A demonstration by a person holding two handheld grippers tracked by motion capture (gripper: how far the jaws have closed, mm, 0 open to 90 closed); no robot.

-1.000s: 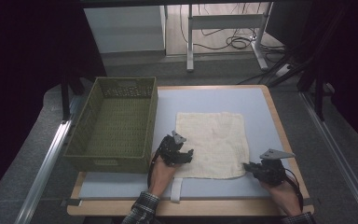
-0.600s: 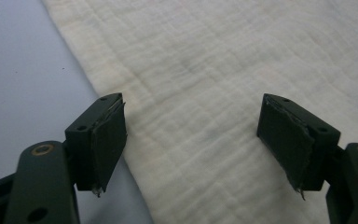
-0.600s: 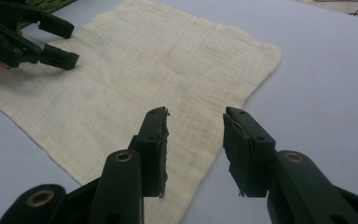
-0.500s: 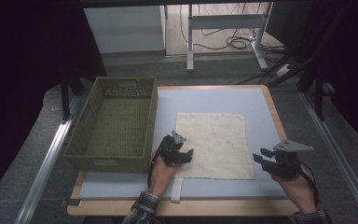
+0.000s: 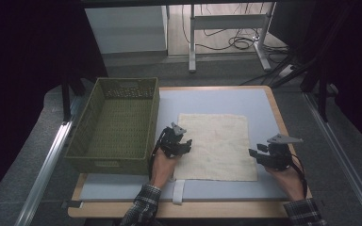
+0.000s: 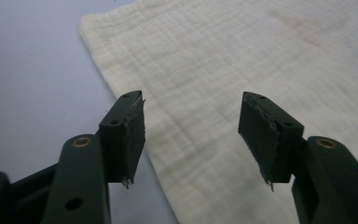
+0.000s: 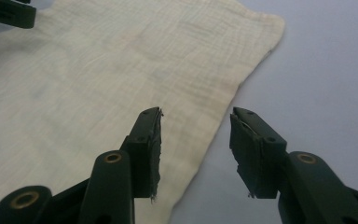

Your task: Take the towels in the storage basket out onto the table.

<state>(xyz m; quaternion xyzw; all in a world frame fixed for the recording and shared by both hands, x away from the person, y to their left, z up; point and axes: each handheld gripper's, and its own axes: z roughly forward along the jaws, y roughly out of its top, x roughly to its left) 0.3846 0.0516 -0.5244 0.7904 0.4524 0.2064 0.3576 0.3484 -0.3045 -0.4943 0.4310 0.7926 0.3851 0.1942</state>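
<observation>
Nearest, at the table's front edge, the person's 2 forearms in plaid sleeves come in from below, each hand carrying a two-jaw gripper. Left gripper sits at the left edge of the cream cloth; in the left gripper view its jaws stand apart, having just been closing, with the cloth's edge running between them on the table, pads not pressing on it. Right gripper is just beside the cloth's right edge near the front corner; in the right gripper view its jaws are partly apart, having just been opening, the cloth's edge lying under the gap, nothing gripped. Cloth lies flat and spread on the pale blue mat, roughly mid-table, right of the basket. A white strip lies on the mat at the front, just beside the left hand. Further left, the olive woven basket stands on the table's left side, touching the mat. Beyond the table: grey floor, a white table frame and loose cables.
</observation>
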